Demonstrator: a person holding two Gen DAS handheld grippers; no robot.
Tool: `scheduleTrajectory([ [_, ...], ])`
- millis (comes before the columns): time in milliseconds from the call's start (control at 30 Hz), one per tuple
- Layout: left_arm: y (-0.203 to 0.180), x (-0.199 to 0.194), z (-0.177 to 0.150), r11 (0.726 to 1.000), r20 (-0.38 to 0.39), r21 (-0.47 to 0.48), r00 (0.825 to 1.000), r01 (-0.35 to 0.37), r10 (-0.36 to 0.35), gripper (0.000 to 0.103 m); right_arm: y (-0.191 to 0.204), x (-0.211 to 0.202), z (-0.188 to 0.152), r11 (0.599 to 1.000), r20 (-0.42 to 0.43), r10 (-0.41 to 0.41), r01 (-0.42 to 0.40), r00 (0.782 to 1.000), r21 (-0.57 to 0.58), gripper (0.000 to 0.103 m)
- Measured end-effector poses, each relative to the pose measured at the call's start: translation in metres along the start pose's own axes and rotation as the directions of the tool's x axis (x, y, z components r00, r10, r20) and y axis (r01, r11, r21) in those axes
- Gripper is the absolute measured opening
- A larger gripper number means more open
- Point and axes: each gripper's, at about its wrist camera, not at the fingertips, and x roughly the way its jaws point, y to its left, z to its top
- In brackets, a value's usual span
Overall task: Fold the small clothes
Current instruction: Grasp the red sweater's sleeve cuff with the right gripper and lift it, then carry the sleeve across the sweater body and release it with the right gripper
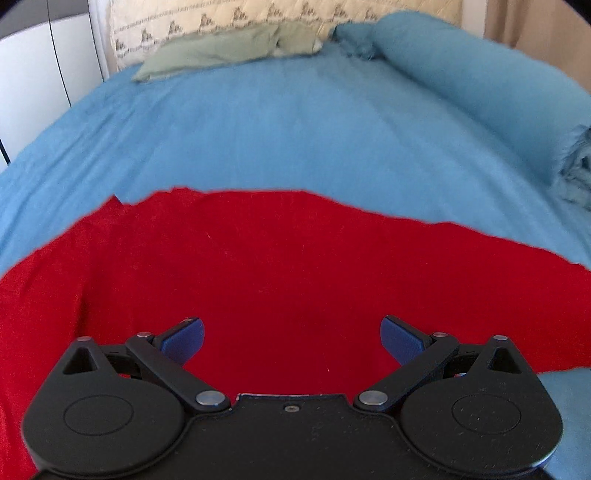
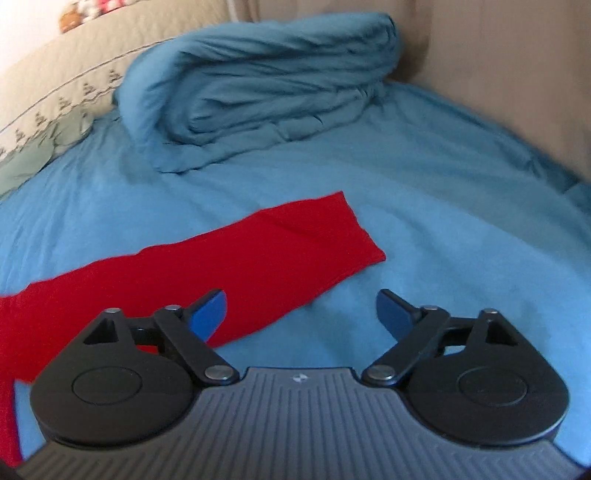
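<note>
A red garment (image 1: 277, 266) lies spread flat on the blue bed sheet (image 1: 277, 129). My left gripper (image 1: 291, 338) is open and empty, hovering over the garment's body. In the right wrist view a red sleeve (image 2: 280, 243) stretches out to the right on the sheet (image 2: 443, 221). My right gripper (image 2: 300, 314) is open and empty, its left fingertip (image 2: 208, 314) over the sleeve's lower edge, its right fingertip over bare sheet.
A rolled blue duvet (image 2: 266, 85) lies at the far side of the bed, also in the left wrist view (image 1: 461, 74). A green pillow (image 1: 229, 50) and a cream patterned pillow (image 1: 258, 14) sit at the head. A wooden wall (image 2: 498, 55) borders the right.
</note>
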Motion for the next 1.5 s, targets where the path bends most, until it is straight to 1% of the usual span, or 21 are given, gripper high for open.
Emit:
scheduleTrajectory([
  [100,-0.001,0.019,-0.003,1.0,-0.063,-0.012,0.998,-0.013,0.013,0.103,-0.012,0.027,0.002,0.997,-0.033,-0.011,0.014,0.999,0.077,0.088],
  [133,-0.002,0.024,-0.005,1.0,-0.076,-0.014,0.997,-0.015,0.014,0.103,-0.017,0.033,0.003,0.994,-0.044,-0.016,0.021,0.999,0.11,0.086],
  [233,-0.005,0.025,-0.008,1.0,-0.081,0.002,0.996,-0.02,0.02,0.103,-0.024,0.039,0.003,0.984,-0.036,-0.031,0.037,0.999,0.173,0.071],
  [267,-0.005,0.027,-0.006,1.0,-0.086,0.005,0.996,-0.019,0.02,0.103,-0.024,0.039,0.004,0.984,-0.032,-0.044,0.049,0.999,0.171,0.059],
  [300,-0.004,0.027,-0.005,1.0,-0.092,0.004,0.996,-0.016,0.016,0.103,-0.022,0.037,0.005,0.985,-0.028,-0.048,0.052,0.998,0.165,0.042],
  [367,0.001,0.027,-0.003,1.0,-0.102,-0.012,0.995,-0.003,0.002,0.103,-0.016,0.036,0.01,0.991,-0.031,-0.032,0.035,0.999,0.132,0.025],
  [400,0.007,0.027,0.0,1.0,-0.103,-0.024,0.995,-0.001,-0.002,0.103,-0.011,0.035,0.012,0.993,-0.029,-0.035,0.038,0.999,0.113,0.02],
  [467,0.013,0.018,0.005,0.999,-0.101,-0.052,0.995,0.01,-0.015,0.103,0.001,0.028,0.018,0.997,-0.015,-0.031,0.032,0.999,0.07,0.02],
  [533,0.023,0.008,0.009,0.997,-0.094,-0.073,0.995,0.019,-0.026,0.103,0.016,0.016,0.027,0.999,0.015,-0.007,0.006,1.0,0.041,0.02],
  [633,0.045,-0.008,0.019,0.996,-0.084,-0.089,0.996,0.02,-0.027,0.103,0.048,-0.01,0.042,0.999,0.075,0.053,-0.053,0.996,-0.002,0.02],
  [733,0.073,-0.031,0.025,0.994,-0.071,-0.105,0.997,0.004,-0.012,0.103,0.095,-0.039,0.056,0.99,0.125,0.138,-0.133,0.983,-0.043,0.02],
  [833,0.11,-0.052,0.032,0.991,-0.057,-0.134,0.998,-0.017,0.01,0.103,0.15,-0.068,0.069,0.969,0.156,0.243,-0.233,0.957,-0.078,0.02],
  [933,0.148,-0.069,0.035,0.987,-0.047,-0.156,0.998,-0.044,0.037,0.103,0.212,-0.093,0.073,0.93,0.147,0.366,-0.353,0.919,-0.105,0.02],
  [1000,0.174,-0.078,0.034,0.983,-0.043,-0.168,0.997,-0.066,0.06,0.103,0.258,-0.108,0.066,0.893,0.121,0.447,-0.433,0.886,-0.126,0.02],
  [1067,0.199,-0.087,0.027,0.979,-0.034,-0.185,0.996,-0.09,0.086,0.103,0.305,-0.118,0.052,0.853,0.089,0.514,-0.497,0.853,-0.16,0.02],
  [1133,0.222,-0.091,0.019,0.973,-0.023,-0.194,0.992,-0.127,0.125,0.103,0.347,-0.128,0.029,0.812,0.05,0.566,-0.546,0.823,-0.206,0.02],
  [1233,0.253,-0.09,0.009,0.966,-0.023,-0.193,0.985,-0.175,0.174,0.103,0.406,-0.136,-0.02,0.743,-0.035,0.63,-0.614,0.776,-0.266,0.02],
  [1267,0.264,-0.087,0.008,0.962,-0.026,-0.197,0.982,-0.186,0.185,0.103,0.422,-0.137,-0.038,0.723,-0.063,0.641,-0.63,0.765,-0.283,0.02],
  [1400,0.295,-0.087,-0.005,0.954,-0.03,-0.218,0.979,-0.205,0.204,0.103,0.475,-0.136,-0.11,0.668,-0.163,0.653,-0.664,0.739,-0.335,0.02],
  [1467,0.306,-0.088,-0.011,0.957,-0.043,-0.214,0.981,-0.195,0.19,0.103,0.491,-0.136,-0.143,0.656,-0.195,0.64,-0.661,0.743,-0.365,0.02],
  [1500,0.31,-0.087,-0.013,0.96,-0.052,-0.216,0.983,-0.181,0.174,0.103,0.497,-0.134,-0.158,0.653,-0.202,0.626,-0.647,0.754,-0.394,0.02],
])
